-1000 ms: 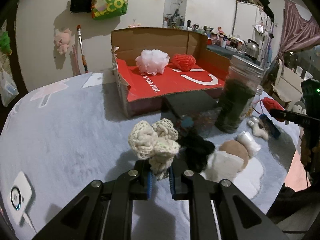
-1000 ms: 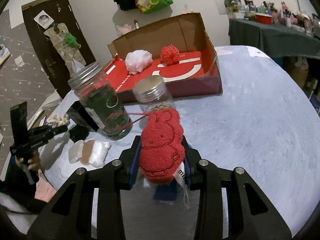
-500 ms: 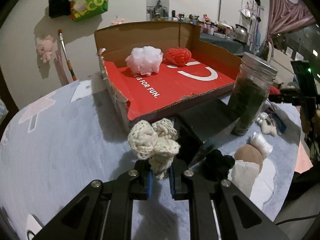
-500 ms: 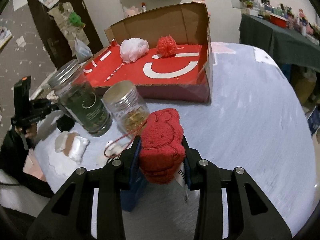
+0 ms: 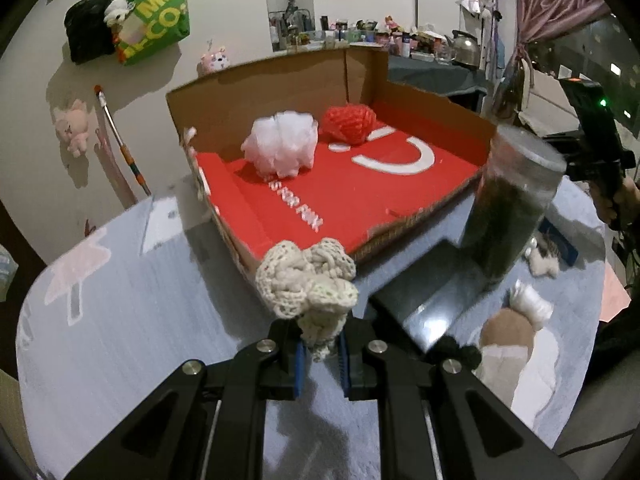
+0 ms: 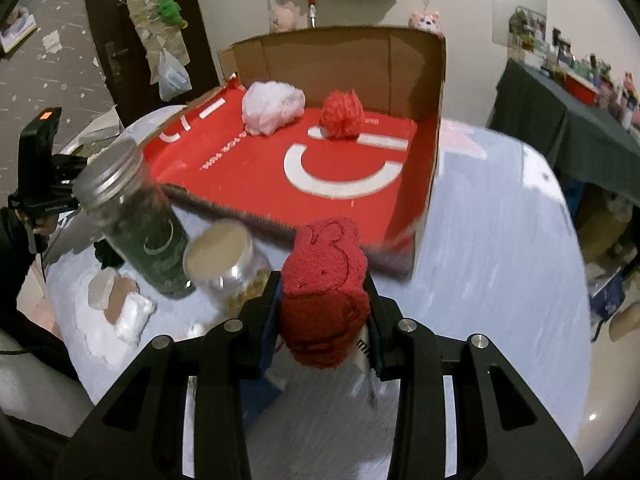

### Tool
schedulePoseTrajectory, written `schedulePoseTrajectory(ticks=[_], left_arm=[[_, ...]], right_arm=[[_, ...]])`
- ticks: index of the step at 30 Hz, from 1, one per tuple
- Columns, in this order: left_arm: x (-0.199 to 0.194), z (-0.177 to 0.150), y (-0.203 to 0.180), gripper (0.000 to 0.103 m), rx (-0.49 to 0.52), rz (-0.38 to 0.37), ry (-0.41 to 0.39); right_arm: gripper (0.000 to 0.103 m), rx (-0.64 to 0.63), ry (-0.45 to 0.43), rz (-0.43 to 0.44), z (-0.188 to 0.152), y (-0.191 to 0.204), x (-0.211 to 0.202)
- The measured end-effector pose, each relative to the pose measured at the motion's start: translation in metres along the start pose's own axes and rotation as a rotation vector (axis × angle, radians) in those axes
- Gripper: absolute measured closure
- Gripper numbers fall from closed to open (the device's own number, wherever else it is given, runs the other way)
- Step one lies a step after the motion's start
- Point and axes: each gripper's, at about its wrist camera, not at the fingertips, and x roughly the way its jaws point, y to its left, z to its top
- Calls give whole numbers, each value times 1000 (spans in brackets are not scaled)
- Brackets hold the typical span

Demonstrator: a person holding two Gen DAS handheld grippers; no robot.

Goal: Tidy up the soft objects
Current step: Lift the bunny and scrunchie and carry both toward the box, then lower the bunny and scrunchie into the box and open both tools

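Note:
My left gripper [image 5: 321, 354] is shut on a cream crochet ball [image 5: 306, 282], held above the table just in front of the open cardboard box [image 5: 352, 196]. My right gripper [image 6: 323, 322] is shut on a red plush towel [image 6: 325, 292] with a white tag, held above the table near the box's front right corner [image 6: 416, 240]. The box has a red floor. On it lie a white mesh puff [image 5: 282, 146] and a red yarn ball [image 5: 348, 124], both also in the right wrist view: puff [image 6: 272, 106], ball [image 6: 341, 116].
A tall dark jar [image 5: 510, 208] [image 6: 138, 216] and a smaller clear jar [image 6: 228, 268] stand in front of the box. A black flat object [image 5: 424, 292], a black soft ball [image 5: 456, 354] and a brown-and-white plush [image 5: 516, 340] [image 6: 120, 300] lie on the grey table [image 5: 120, 320].
Both grippers have moved toward the box with their objects still held; the box now looks larger and closer in both views.

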Motion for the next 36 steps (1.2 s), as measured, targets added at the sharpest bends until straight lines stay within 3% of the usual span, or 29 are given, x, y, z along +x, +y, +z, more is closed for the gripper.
schedulePoseTrajectory(ticks=[7, 11, 16, 25, 29, 36], left_arm=[[1, 48, 2, 90, 1, -6, -43], [22, 72, 3, 89, -36, 26, -5], [63, 95, 9, 89, -92, 79, 103], [126, 105, 18, 89, -121, 156, 276], [140, 107, 25, 89, -131, 181, 307], [158, 112, 28, 88, -132, 224, 330]], right_arm=[[69, -24, -68, -20, 45, 0, -4], [69, 6, -70, -45, 72, -3, 10], [69, 54, 16, -119, 102, -4, 50], [69, 105, 220, -244, 134, -14, 124], [69, 114, 287, -281, 135, -24, 148], [67, 117, 310, -303, 139, -36, 167]])
